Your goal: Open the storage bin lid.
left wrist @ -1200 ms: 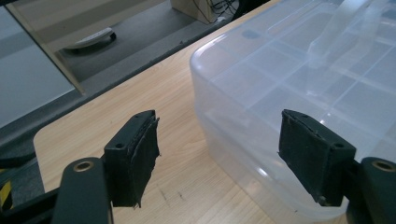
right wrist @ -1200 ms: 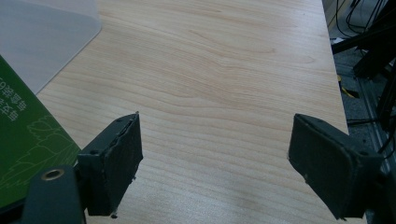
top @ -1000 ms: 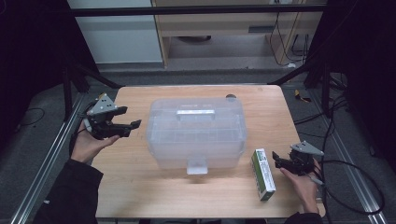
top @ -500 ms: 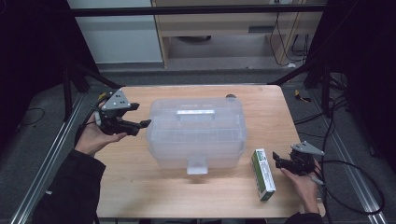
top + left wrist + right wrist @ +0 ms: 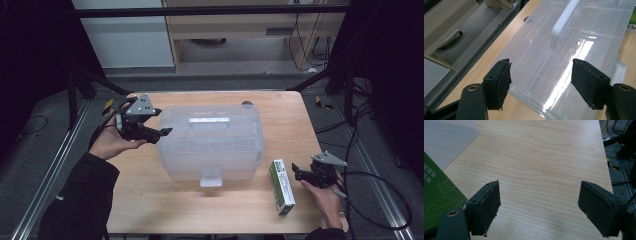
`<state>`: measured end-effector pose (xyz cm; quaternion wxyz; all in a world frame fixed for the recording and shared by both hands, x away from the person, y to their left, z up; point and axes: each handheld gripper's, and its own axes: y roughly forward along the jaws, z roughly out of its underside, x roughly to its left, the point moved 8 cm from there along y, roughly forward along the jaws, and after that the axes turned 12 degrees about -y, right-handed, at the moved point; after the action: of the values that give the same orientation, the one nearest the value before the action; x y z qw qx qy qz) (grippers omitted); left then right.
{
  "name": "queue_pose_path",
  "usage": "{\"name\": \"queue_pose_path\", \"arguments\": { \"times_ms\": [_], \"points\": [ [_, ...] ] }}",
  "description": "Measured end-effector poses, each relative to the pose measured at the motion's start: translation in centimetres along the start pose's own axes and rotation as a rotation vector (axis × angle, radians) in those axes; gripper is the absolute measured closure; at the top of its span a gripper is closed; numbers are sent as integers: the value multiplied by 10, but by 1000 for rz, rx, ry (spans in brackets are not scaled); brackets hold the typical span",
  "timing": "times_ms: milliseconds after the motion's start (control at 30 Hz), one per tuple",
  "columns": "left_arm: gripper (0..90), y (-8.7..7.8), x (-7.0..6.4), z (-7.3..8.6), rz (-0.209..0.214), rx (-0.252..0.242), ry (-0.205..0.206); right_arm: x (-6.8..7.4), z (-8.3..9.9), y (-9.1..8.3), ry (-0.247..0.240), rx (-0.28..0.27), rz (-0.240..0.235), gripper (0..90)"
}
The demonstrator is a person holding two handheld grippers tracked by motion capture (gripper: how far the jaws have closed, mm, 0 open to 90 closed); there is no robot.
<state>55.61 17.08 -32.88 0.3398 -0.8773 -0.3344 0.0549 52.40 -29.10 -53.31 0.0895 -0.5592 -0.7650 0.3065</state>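
A clear plastic storage box [image 5: 210, 142] with a white handle [image 5: 208, 120] on its lid and a front latch [image 5: 210, 176] stands mid-table. My left gripper [image 5: 165, 131] hovers at the box's left end, open, its jaws over the lid's corner [image 5: 541, 82]. A green and white carton [image 5: 281, 186] lies flat to the right of the box. My right gripper [image 5: 296, 172] rests low beside the carton's right side, open and empty; the carton's green face [image 5: 439, 195] shows at the left of the right gripper view.
The wooden table [image 5: 280, 115] has bare room along its right and front. A small dark round spot [image 5: 246, 104] sits near the back edge behind the box. Metal rails [image 5: 55, 165] and cables [image 5: 380, 200] run beside the table.
My left gripper has risen and moved right toward the box's left end, now reaching its lid. The right gripper has stayed still beside the carton.
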Motion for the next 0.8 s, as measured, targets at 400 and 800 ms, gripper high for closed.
{"name": "queue_pose_path", "arguments": {
  "times_ms": [400, 800],
  "points": [
    [347, 11, -13, -23, -1, 34, 90, 1, -1, -1, 2, -4, -11, 193],
    [411, 24, -23, -36, 1, 88, 165, 4, -1, 0, -7, 6, -26, 208]
  ]
}}
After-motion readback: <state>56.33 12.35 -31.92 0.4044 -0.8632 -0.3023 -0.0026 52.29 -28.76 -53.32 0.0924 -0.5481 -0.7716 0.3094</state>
